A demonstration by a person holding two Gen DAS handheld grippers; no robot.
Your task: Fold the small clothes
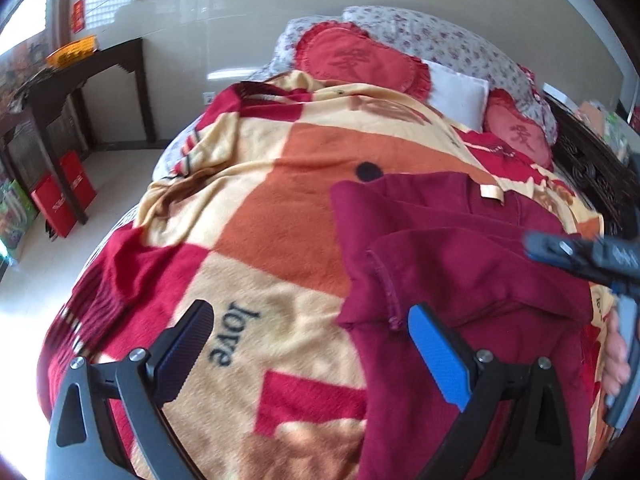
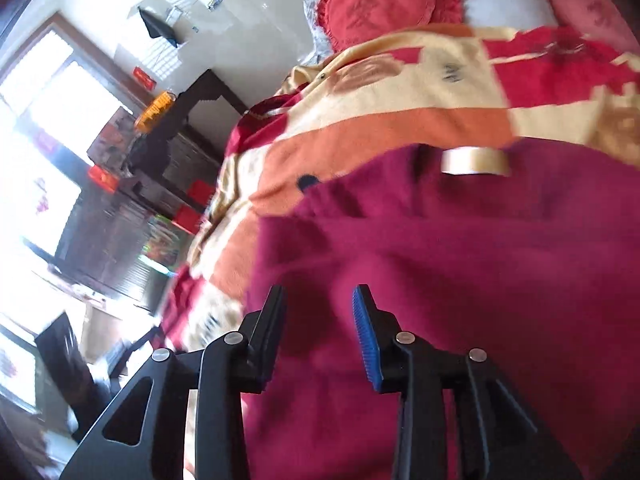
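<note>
The maroon garment (image 1: 460, 248) lies on the patchwork blanket (image 1: 248, 216), partly folded already, with its cream neck label (image 1: 490, 193) at the end nearest the heart pillows (image 1: 360, 60). It looks like soft, floppy fleece, light and not slippery, so it'll probably sag if you lift one point. Your left claw (image 1: 312, 344) is spread wide with nothing in it, and your right claw (image 2: 320, 320) is parted and empty too. I'd pinch the stitched hem (image 1: 386, 292) near the left claw.
</note>
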